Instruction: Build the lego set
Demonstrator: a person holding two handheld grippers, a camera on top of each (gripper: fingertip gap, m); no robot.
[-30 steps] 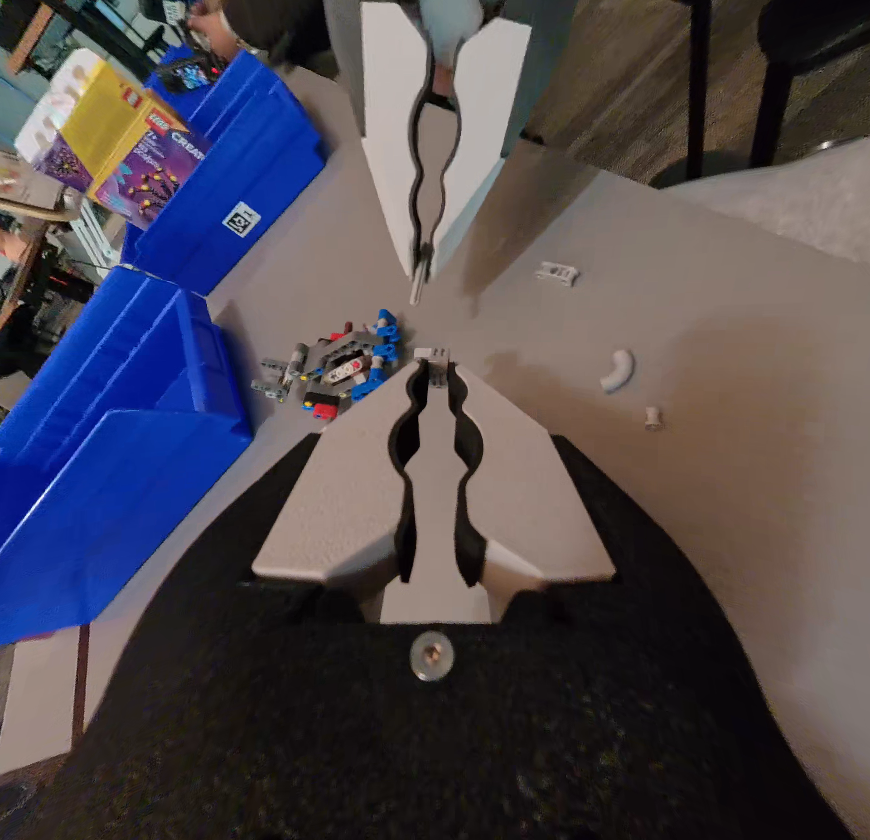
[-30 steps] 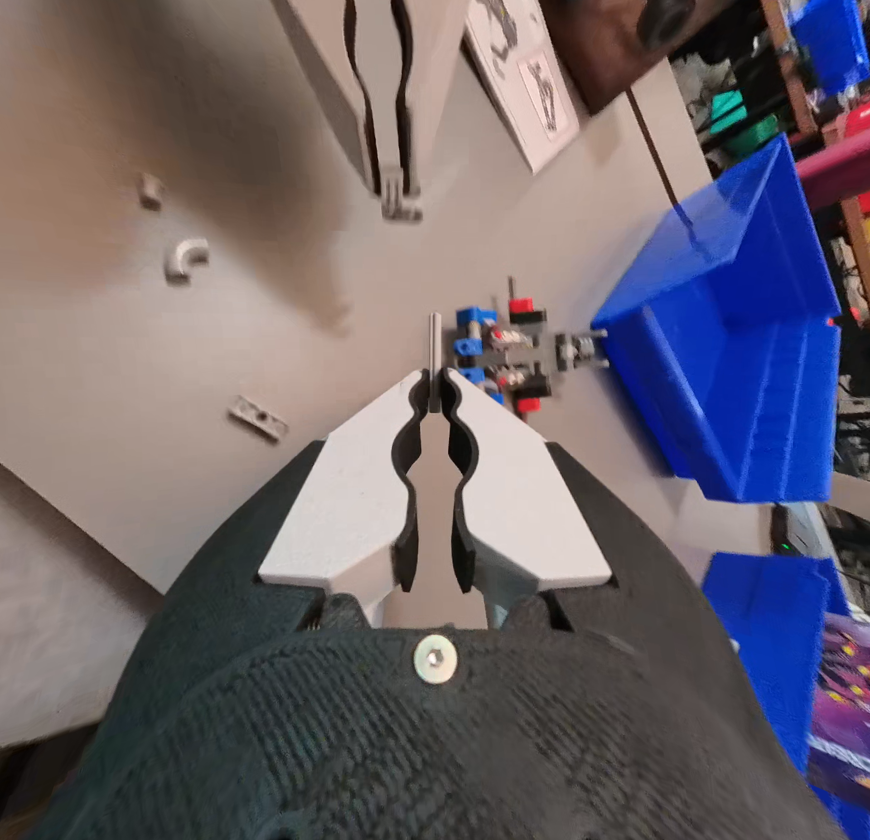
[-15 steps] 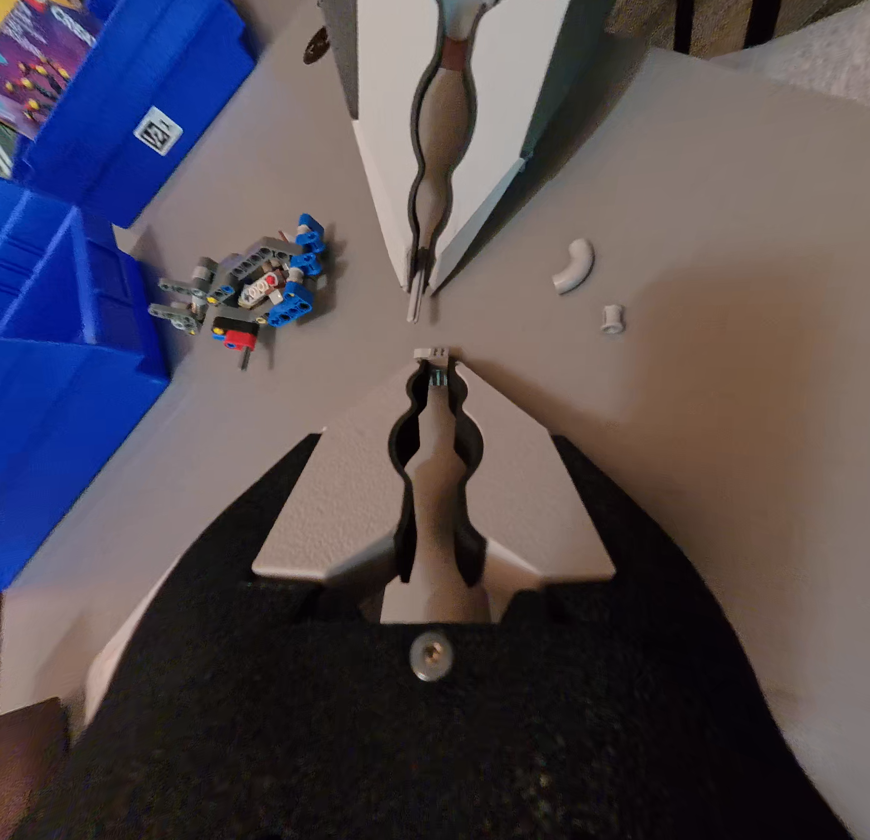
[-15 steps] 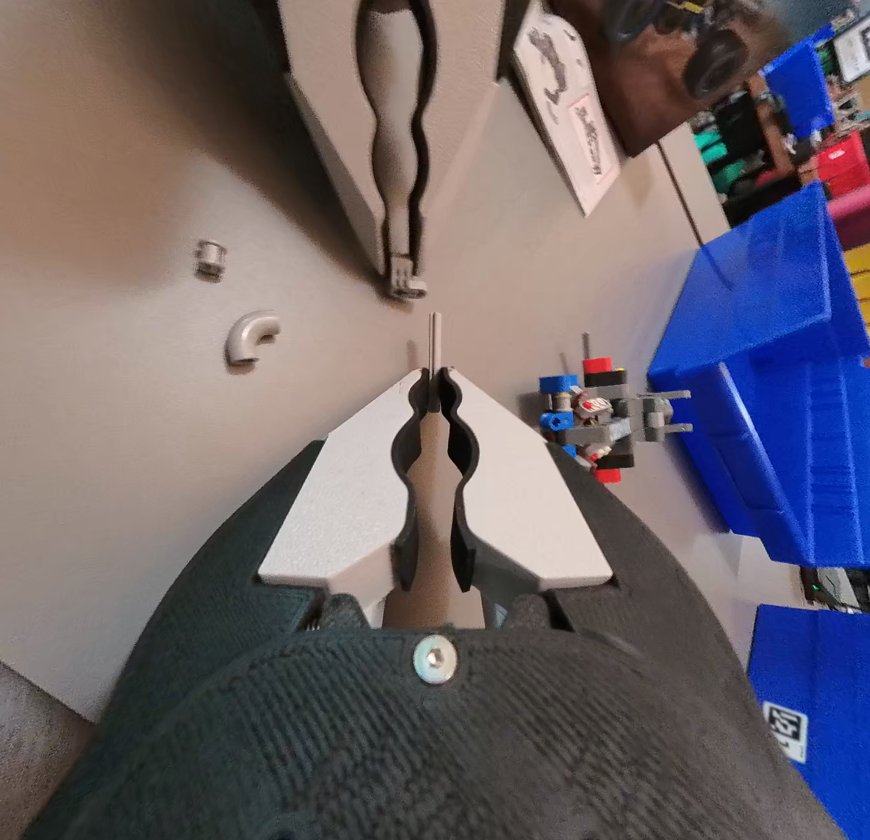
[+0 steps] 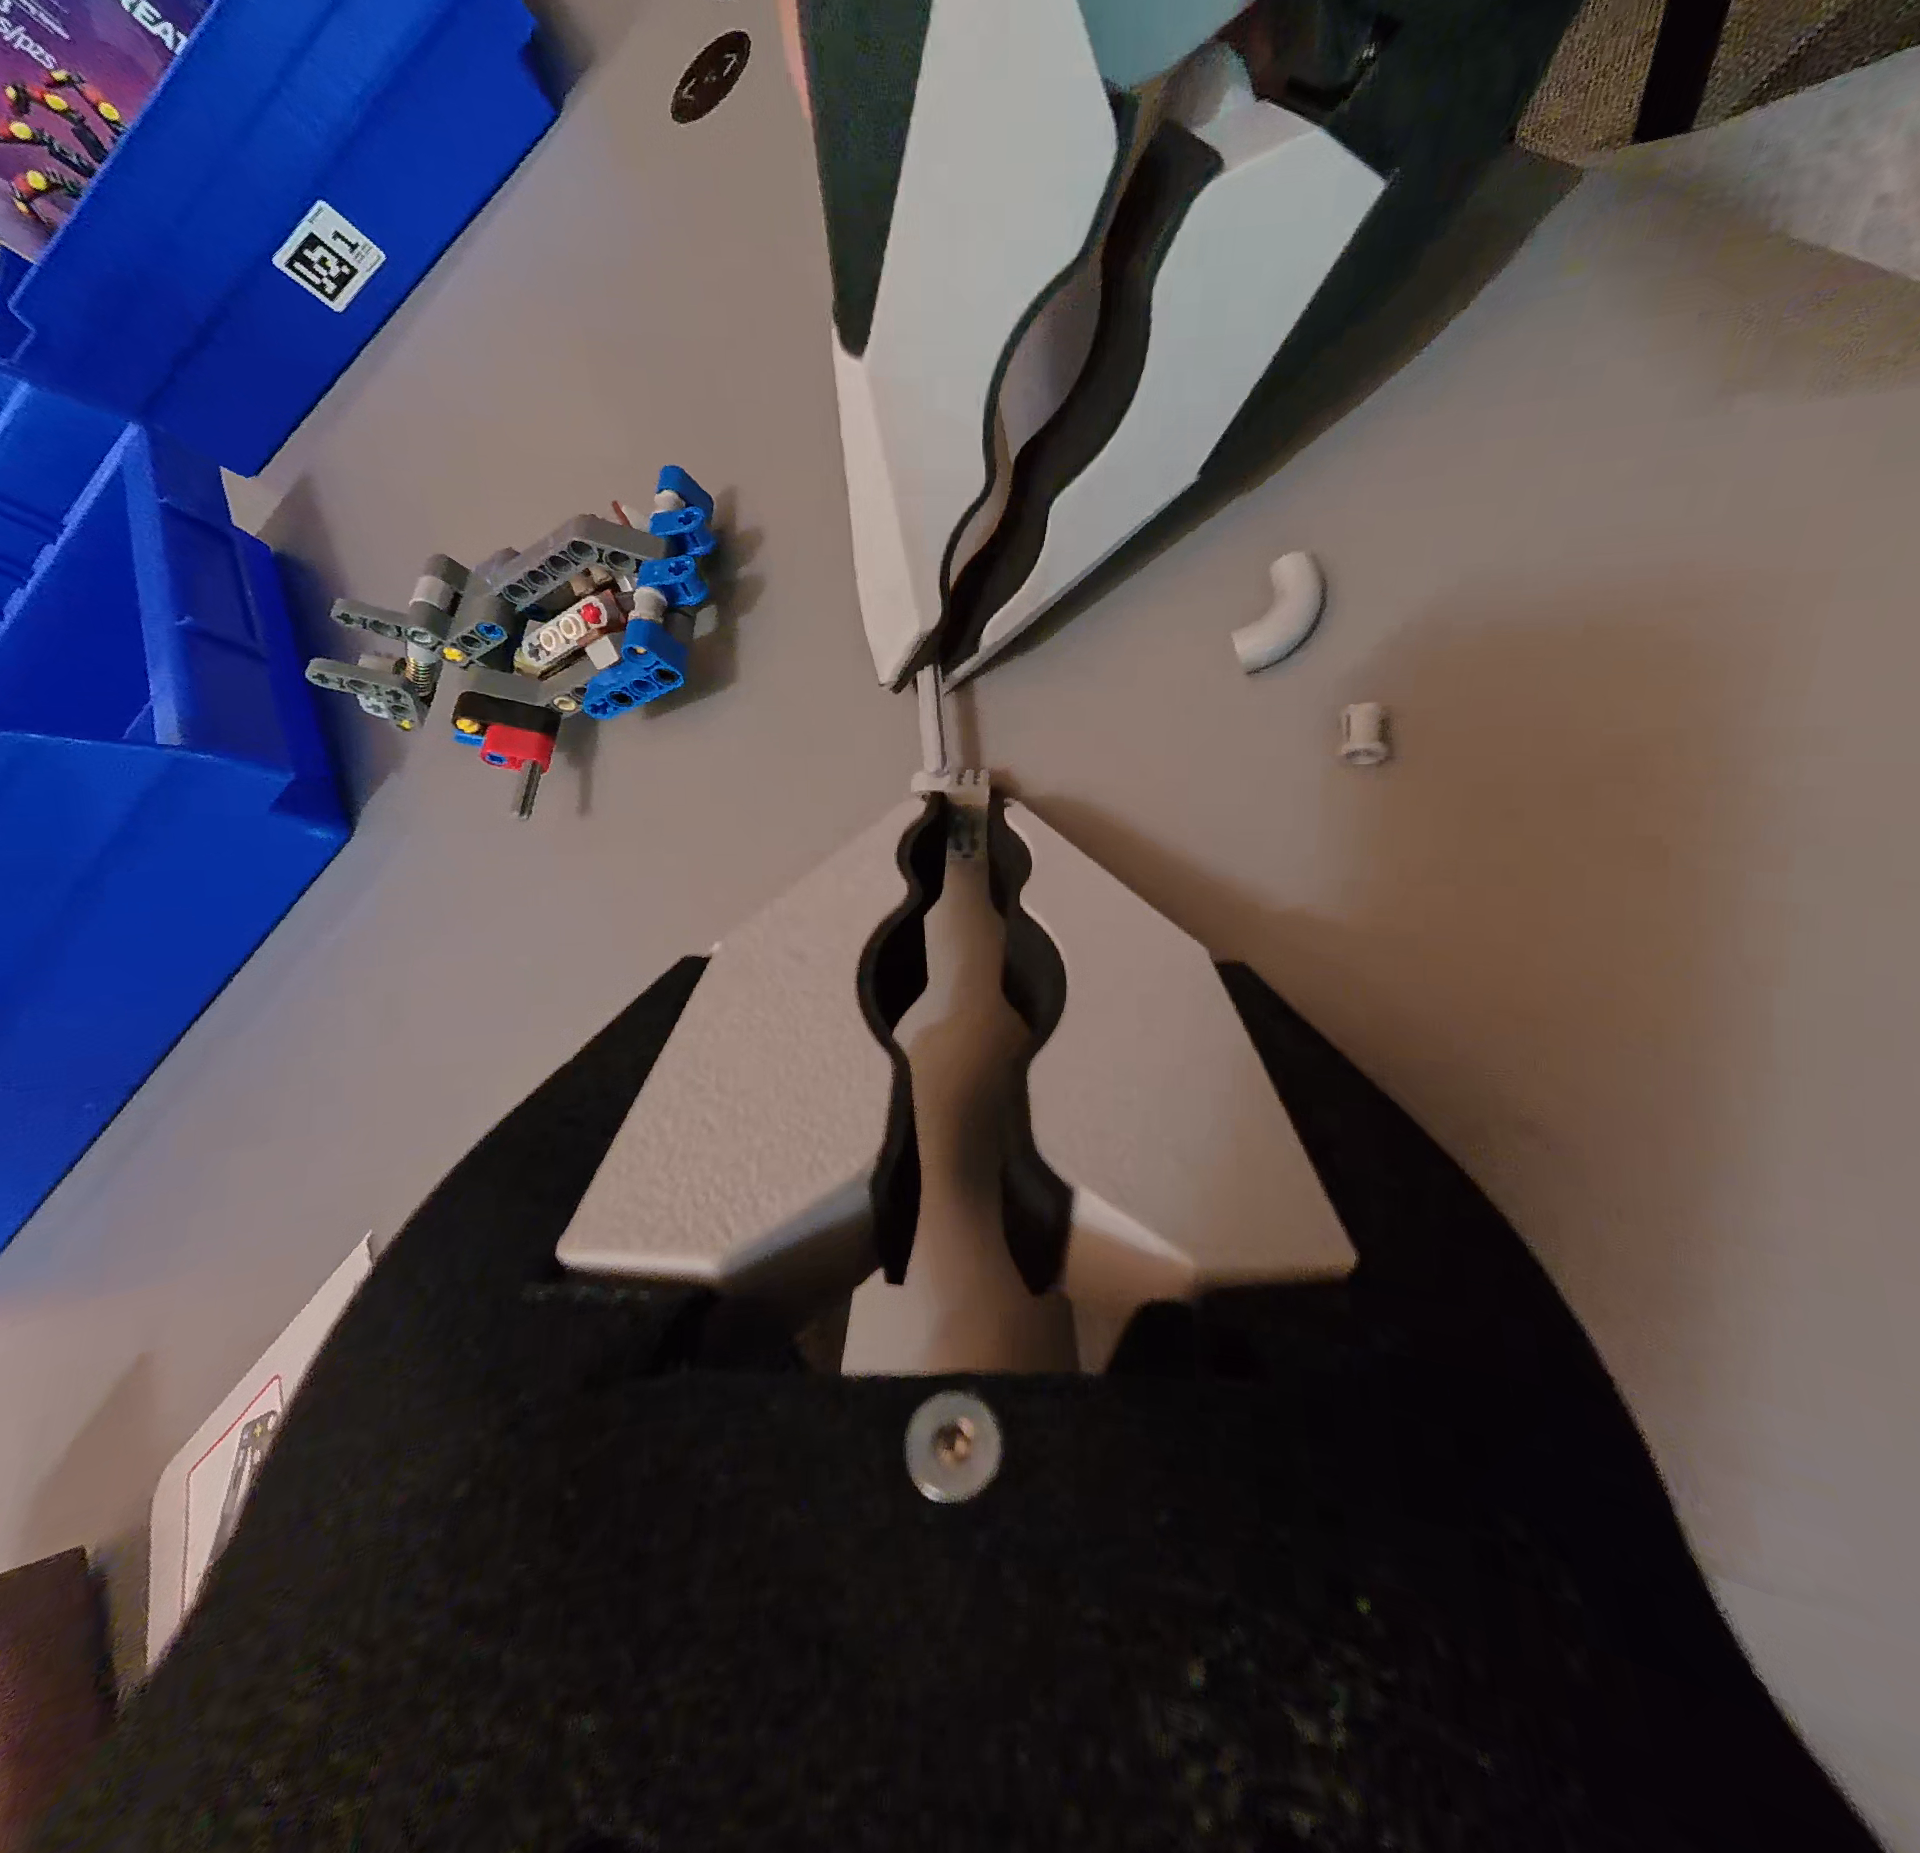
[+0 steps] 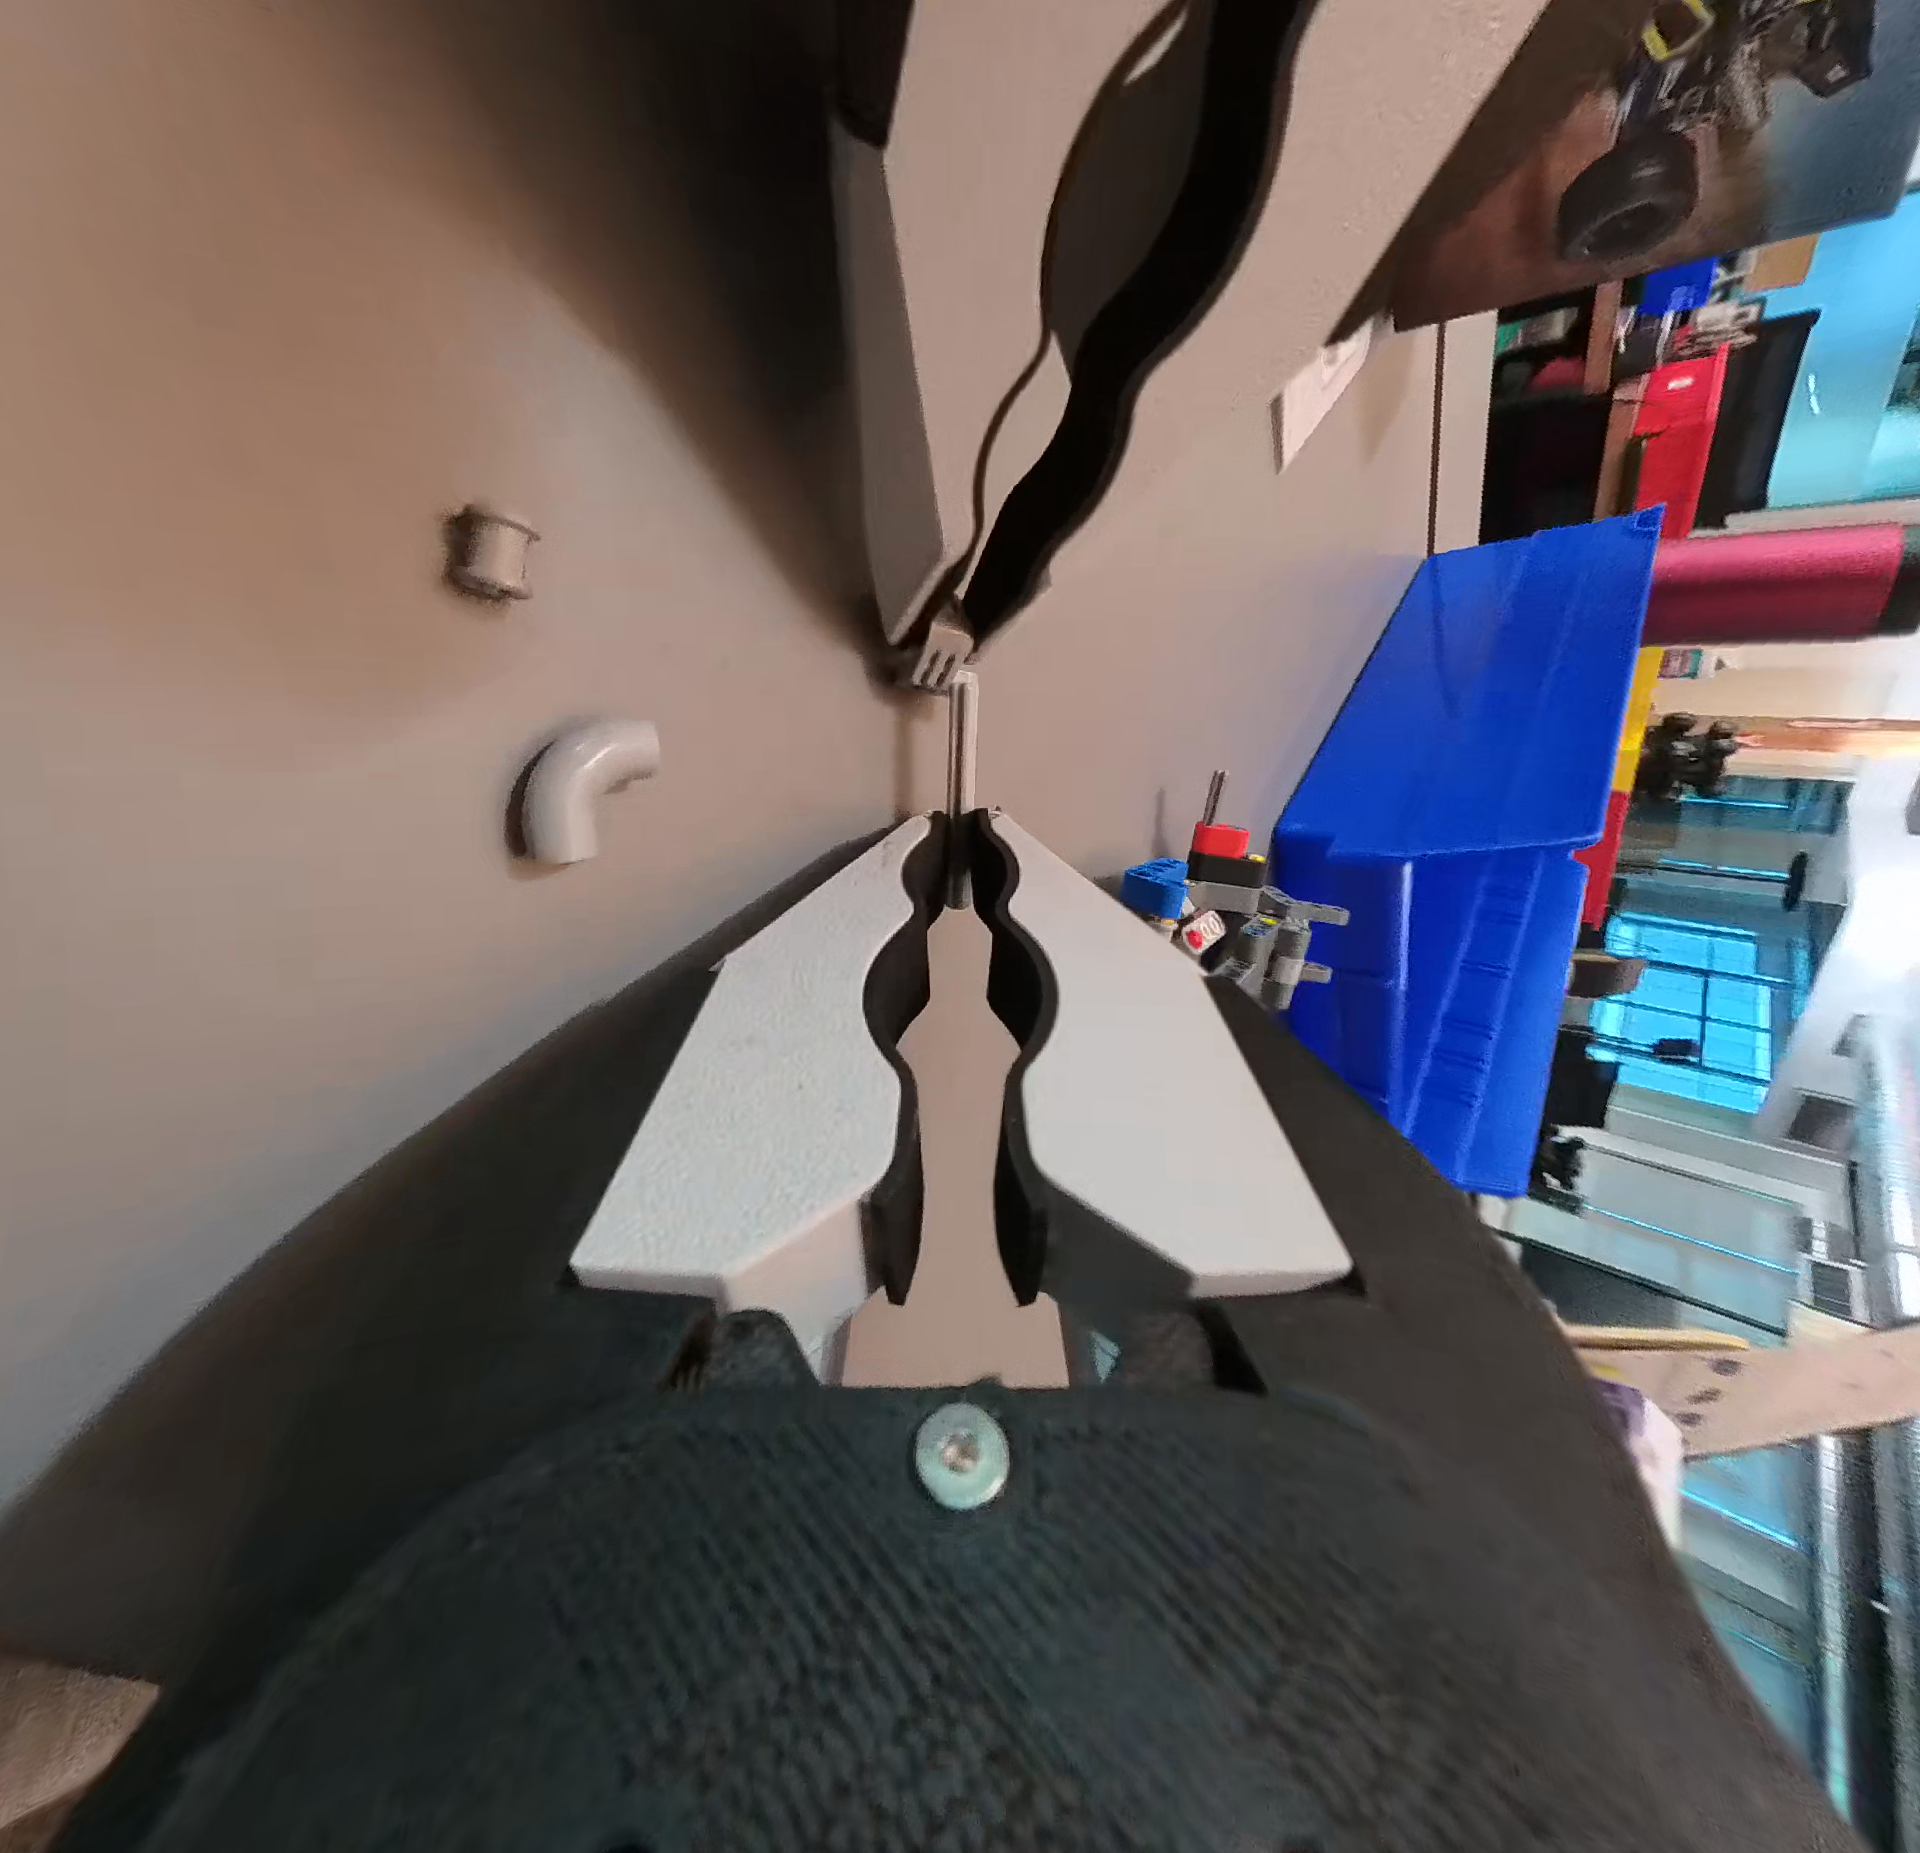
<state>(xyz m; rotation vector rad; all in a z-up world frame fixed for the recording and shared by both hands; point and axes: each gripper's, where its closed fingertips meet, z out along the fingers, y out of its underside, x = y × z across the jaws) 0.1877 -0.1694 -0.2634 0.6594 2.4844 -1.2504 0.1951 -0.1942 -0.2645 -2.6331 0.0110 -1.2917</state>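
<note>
My left gripper is shut on a small light grey toothed connector piece, held just above the grey table. My right gripper is shut on a thin grey axle rod. The two grippers face each other tip to tip. In the left wrist view the right gripper comes in from above and its rod meets the connector's left end. In the right wrist view the left gripper holds the connector right at the rod's far tip.
A small assembly of blue, grey, black and red bricks lies left of the grippers, beside blue bins. A white curved elbow piece and a small grey bushing lie to the right. A purple box sits in the far bin. The left tips stand about 6 centimetres off the small grey bushing. Seen from the right wrist view as well.
The two grippers have moved toward each other; the gap between rod tip and connector has closed and they now meet. Both grasps stayed shut on their pieces.
</note>
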